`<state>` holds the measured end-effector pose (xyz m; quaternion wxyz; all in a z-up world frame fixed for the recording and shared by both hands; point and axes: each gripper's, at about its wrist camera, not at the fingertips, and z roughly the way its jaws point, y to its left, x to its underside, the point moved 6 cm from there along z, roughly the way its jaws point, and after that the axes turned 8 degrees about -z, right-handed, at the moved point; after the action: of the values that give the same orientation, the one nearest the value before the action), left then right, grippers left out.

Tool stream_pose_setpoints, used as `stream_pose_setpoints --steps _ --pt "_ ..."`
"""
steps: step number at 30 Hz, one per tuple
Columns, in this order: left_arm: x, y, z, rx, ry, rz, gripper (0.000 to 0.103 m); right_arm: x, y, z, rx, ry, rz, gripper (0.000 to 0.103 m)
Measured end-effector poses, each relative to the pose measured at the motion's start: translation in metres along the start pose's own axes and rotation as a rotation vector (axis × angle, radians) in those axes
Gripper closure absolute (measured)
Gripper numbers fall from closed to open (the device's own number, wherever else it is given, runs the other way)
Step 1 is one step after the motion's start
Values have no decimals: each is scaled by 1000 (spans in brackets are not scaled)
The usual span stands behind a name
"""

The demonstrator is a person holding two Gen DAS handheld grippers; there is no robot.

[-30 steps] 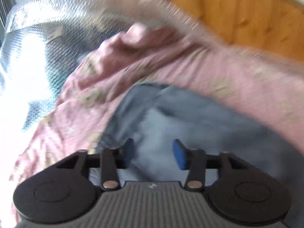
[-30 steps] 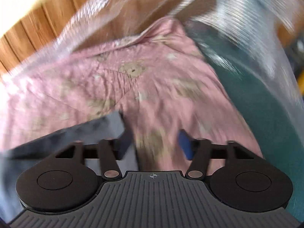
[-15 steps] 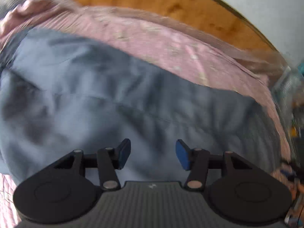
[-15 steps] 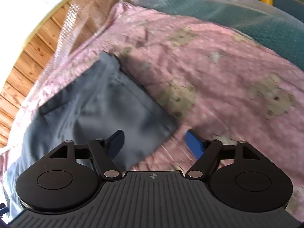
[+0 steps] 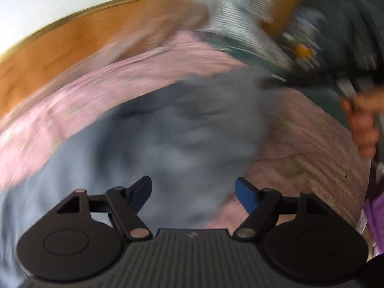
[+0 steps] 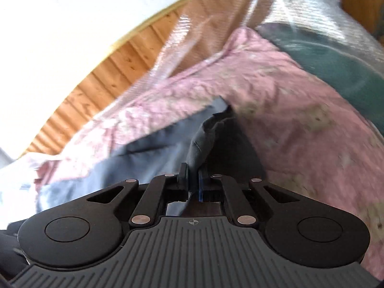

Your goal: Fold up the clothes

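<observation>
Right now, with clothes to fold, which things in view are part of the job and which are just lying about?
In the job:
- grey garment, its corner pinched in the right gripper, whose jaws have just closed
- left gripper, jaws just opened wider, nothing between them

Lying about:
- pink bear-print sheet under the garment
- clear plastic wrap
- dark green cover
- wooden panelling

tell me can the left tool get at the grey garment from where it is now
Probably yes. The left tool is open, its jaws having just widened with nothing between them, and the grey fabric garment lies uncovered right ahead on the pink printed bedcover. The right tool already pinches one corner.
</observation>
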<state>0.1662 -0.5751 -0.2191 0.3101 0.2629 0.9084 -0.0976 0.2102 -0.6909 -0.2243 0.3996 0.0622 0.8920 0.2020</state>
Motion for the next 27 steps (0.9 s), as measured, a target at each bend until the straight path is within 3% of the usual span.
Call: stream_pose_setpoints --steps 3,5,6,7,8,10,12,14,17,20,21,22,23,25,27 --pt "-18 -58 41 -50 -11 130 26 -14 -4 1 -79 47 59 98" --pt "-29 -65 65 -127 -10 173 45 -19 -4 -3 -137 58 84 98" --pt "-35 -69 76 -166 -9 194 83 -21 -6 -4 -167 54 101 98" --pt "-38 -63 82 -179 -2 167 101 -23 -8 -5 -199 48 116 97" --pt "-41 -46 79 -168 -12 84 102 -24 -12 -7 -229 34 126 89" --pt "-54 -2 58 -135 -75 -160 102 -27 -32 -15 -196 -40 170 46" --pt "-68 39 26 -116 -163 -337 102 -27 -61 -20 -122 -99 209 39" --pt "-80 75 -5 -99 -242 -464 102 -18 -81 -3 -69 -45 165 39" --pt "-95 105 -33 -82 -286 -514 102 1 -89 42 -60 83 55 40" --pt "-105 122 -46 -71 -306 -573 102 12 -80 79 -86 141 -41 43" --pt "-108 125 -47 -66 -308 -592 102 14 -75 88 -98 159 -51 56" --pt "-111 127 -49 -63 -308 -609 102 16 -70 96 -111 178 -64 78" --pt "-114 130 -50 -63 -309 -624 102 16 -65 99 -125 193 -86 86" --pt "-121 134 -52 -52 -310 -640 102 11 -58 96 -127 190 -90 90" --pt "-127 136 -53 -36 -314 -649 102 -4 -55 67 -140 148 -75 92"
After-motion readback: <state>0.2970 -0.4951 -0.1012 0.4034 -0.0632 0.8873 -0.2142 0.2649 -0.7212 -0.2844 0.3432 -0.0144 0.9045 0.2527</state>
